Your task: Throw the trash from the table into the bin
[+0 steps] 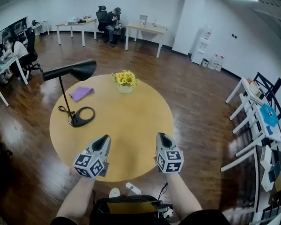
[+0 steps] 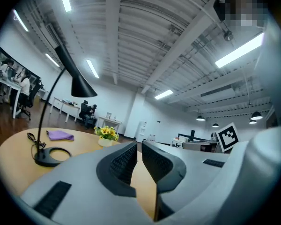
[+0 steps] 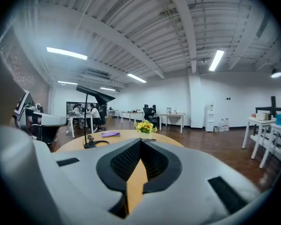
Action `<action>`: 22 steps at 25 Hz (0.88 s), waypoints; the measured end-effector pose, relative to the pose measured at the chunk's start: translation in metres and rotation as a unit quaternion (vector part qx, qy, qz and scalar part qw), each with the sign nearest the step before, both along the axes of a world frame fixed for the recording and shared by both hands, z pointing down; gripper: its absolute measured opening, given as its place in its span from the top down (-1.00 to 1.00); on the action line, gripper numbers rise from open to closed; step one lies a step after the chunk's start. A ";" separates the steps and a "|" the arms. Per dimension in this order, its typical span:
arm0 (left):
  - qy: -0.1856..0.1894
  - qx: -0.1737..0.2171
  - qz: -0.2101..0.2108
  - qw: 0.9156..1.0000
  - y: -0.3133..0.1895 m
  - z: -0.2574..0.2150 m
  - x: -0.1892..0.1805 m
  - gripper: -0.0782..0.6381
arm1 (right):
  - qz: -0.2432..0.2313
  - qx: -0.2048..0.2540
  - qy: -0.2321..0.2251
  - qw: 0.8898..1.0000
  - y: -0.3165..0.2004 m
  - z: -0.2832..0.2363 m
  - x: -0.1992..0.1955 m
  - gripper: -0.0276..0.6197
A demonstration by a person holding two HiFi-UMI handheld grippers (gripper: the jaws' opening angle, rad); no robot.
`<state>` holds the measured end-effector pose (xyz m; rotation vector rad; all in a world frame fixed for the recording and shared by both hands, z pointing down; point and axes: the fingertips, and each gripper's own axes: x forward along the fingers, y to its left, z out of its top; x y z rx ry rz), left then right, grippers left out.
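A round wooden table (image 1: 131, 125) bears a purple cloth (image 1: 81, 93), a black desk lamp (image 1: 70, 71) and a white pot of yellow flowers (image 1: 125, 80). Both grippers hover side by side over the table's near edge, pointing across it. My left gripper (image 1: 103, 139) has a narrow gap between its pads with nothing in it (image 2: 138, 156). The tips of my right gripper (image 1: 161, 136) meet, with nothing held (image 3: 141, 142). The left gripper view shows the cloth (image 2: 60, 135), lamp (image 2: 77, 81) and flowers (image 2: 106, 134) ahead. The right gripper view shows the flowers (image 3: 145, 126) and cloth (image 3: 110, 134).
White racks (image 1: 253, 121) stand on the dark wood floor at the right. Desks with seated people line the back wall and the left. A water dispenser (image 1: 201, 46) stands by the far wall. A black bag (image 1: 126, 205) and white plugs (image 1: 131, 189) lie below the table's near edge.
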<state>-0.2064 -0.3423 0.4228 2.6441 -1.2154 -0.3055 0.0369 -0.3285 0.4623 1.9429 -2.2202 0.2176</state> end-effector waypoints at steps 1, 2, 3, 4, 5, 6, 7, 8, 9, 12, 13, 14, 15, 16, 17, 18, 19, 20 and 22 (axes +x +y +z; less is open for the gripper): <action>0.000 0.003 -0.010 1.000 -0.001 0.001 -0.018 0.69 | -0.011 0.006 -0.003 1.000 -0.006 -0.002 -0.016 0.91; -0.001 0.006 -0.019 1.000 -0.003 0.002 -0.035 0.69 | -0.019 0.011 -0.006 1.000 -0.012 -0.003 -0.030 0.91; -0.003 0.009 -0.026 1.000 -0.004 0.004 -0.051 0.69 | -0.023 0.015 -0.009 1.000 -0.017 -0.003 -0.042 0.91; -0.005 0.012 -0.031 0.999 -0.006 0.006 -0.065 0.69 | -0.024 0.018 -0.011 1.000 -0.023 -0.002 -0.051 0.91; -0.008 0.014 -0.034 0.999 -0.009 0.007 -0.076 0.69 | -0.019 0.018 -0.012 1.000 -0.028 0.000 -0.058 0.91; -0.010 0.015 -0.037 0.999 -0.013 0.008 -0.086 0.69 | -0.012 0.016 -0.012 1.000 -0.034 0.001 -0.064 0.91; -0.010 0.016 -0.039 0.999 -0.016 0.008 -0.094 0.69 | -0.007 0.013 -0.012 1.000 -0.040 0.003 -0.070 0.91; -0.009 0.015 -0.040 0.999 -0.019 0.007 -0.101 0.69 | -0.005 0.012 -0.013 1.000 -0.044 0.004 -0.077 0.91; -0.008 0.016 -0.040 0.999 -0.020 0.006 -0.107 0.69 | -0.007 0.012 -0.013 1.000 -0.046 0.004 -0.084 0.91; -0.006 0.024 -0.037 0.999 -0.018 0.001 -0.117 0.69 | -0.021 0.017 -0.011 1.000 -0.046 0.001 -0.104 0.91; -0.004 0.027 -0.037 0.999 -0.018 -0.001 -0.119 0.69 | -0.025 0.018 -0.011 0.999 -0.046 -0.001 -0.108 0.91; 0.000 0.030 -0.037 0.999 -0.018 -0.003 -0.121 0.69 | -0.030 0.018 -0.010 0.999 -0.045 -0.002 -0.110 0.91; 0.005 0.031 -0.037 0.999 -0.017 -0.004 -0.122 0.69 | -0.033 0.018 -0.009 0.999 -0.044 -0.003 -0.110 0.91; 0.010 0.032 -0.037 0.999 -0.017 -0.003 -0.122 0.69 | -0.036 0.019 -0.008 0.999 -0.042 -0.004 -0.109 0.91; 0.013 0.031 -0.038 0.999 -0.016 -0.002 -0.121 0.69 | -0.037 0.020 -0.008 0.999 -0.041 -0.005 -0.105 0.91; 0.014 0.030 -0.037 0.999 -0.016 0.000 -0.119 0.69 | -0.036 0.022 -0.008 0.999 -0.040 -0.006 -0.101 0.91; 0.015 0.029 -0.037 0.999 -0.016 0.001 -0.117 0.69 | -0.034 0.025 -0.009 0.999 -0.040 -0.008 -0.096 0.91; 0.016 0.026 -0.036 0.999 -0.018 0.003 -0.115 0.69 | -0.032 0.027 -0.012 0.999 -0.042 -0.010 -0.091 0.91; 0.018 0.017 -0.036 0.999 -0.019 0.005 -0.115 0.69 | -0.030 0.024 -0.020 0.999 -0.042 -0.011 -0.088 0.91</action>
